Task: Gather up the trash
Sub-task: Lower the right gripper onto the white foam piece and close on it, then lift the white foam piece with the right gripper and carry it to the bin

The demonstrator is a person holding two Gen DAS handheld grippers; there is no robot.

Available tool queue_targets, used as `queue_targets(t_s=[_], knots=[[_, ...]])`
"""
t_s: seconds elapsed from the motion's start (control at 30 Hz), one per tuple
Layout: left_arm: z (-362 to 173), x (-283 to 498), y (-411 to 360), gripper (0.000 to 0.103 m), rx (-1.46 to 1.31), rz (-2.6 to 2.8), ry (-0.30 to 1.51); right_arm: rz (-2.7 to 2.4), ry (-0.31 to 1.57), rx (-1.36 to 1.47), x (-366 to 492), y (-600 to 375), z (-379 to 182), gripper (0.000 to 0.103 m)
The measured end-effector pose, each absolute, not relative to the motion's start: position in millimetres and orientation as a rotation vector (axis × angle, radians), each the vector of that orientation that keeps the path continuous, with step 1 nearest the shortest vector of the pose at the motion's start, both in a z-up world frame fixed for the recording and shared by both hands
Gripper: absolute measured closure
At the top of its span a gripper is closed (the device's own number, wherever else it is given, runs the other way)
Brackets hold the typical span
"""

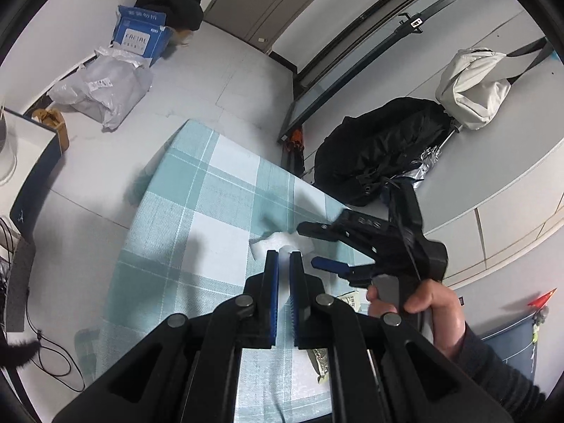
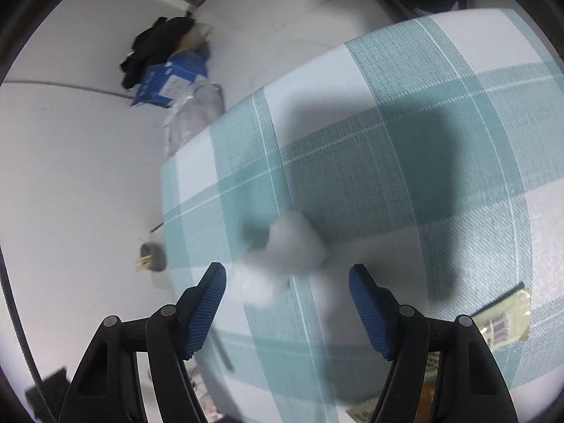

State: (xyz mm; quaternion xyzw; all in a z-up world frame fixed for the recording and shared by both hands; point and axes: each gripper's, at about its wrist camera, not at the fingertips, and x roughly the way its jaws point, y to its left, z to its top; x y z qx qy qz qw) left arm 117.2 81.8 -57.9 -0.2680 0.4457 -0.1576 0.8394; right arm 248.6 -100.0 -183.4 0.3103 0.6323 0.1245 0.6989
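Checked teal-and-white cloth covers the surface (image 1: 169, 211), and around it the pale floor is cluttered: a blue box (image 1: 141, 35) under dark clothes by the far wall, grey plastic bags (image 1: 102, 91) beside it, a black backpack (image 1: 380, 148) and a white bag (image 1: 472, 84) against the glass door. My left claw (image 1: 284, 257) has its pads nearly pressed together with nothing between them, tips just short of a crumpled white tissue (image 1: 282, 241) lying on the cloth. My right claw (image 2: 287, 275) is spread wide, the tissue (image 2: 292, 246) just ahead of the gap and blurred, not yet gripped. I judge the collecting barely under way: this tissue is still on the surface, and a yellowish wrapper (image 2: 500, 320) lies near the cloth's edge at my right. I see no bin in either view, so where it all goes I cannot tell.
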Motion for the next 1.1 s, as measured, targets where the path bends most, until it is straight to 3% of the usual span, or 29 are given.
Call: queue_targets(t_s=[0.2,0.3,0.43,0.47,0.8,1.1], knots=[[-64,117,89,0.101,-0.58,-0.337,0.954,0.182,1.419,0.531,261,-75,-177,0.032],[-65,117,93,0.101,-0.583,-0.33,0.956,0.116,1.429,0.44,263,-64,-175,0.049],[-63,117,96,0.101,-0.579,-0.324,0.946,0.089,1.4,0.374,261,-58,-171,0.053],[-63,116,97,0.101,-0.574,-0.319,0.944,0.089,1.388,0.35,260,-56,-170,0.074],[-67,116,112,0.101,-0.611,-0.298,0.94,0.183,1.323,0.181,254,-36,-163,0.072],[-64,115,108,0.101,-0.584,-0.31,0.911,0.283,1.15,0.063,230,-40,-128,0.073]])
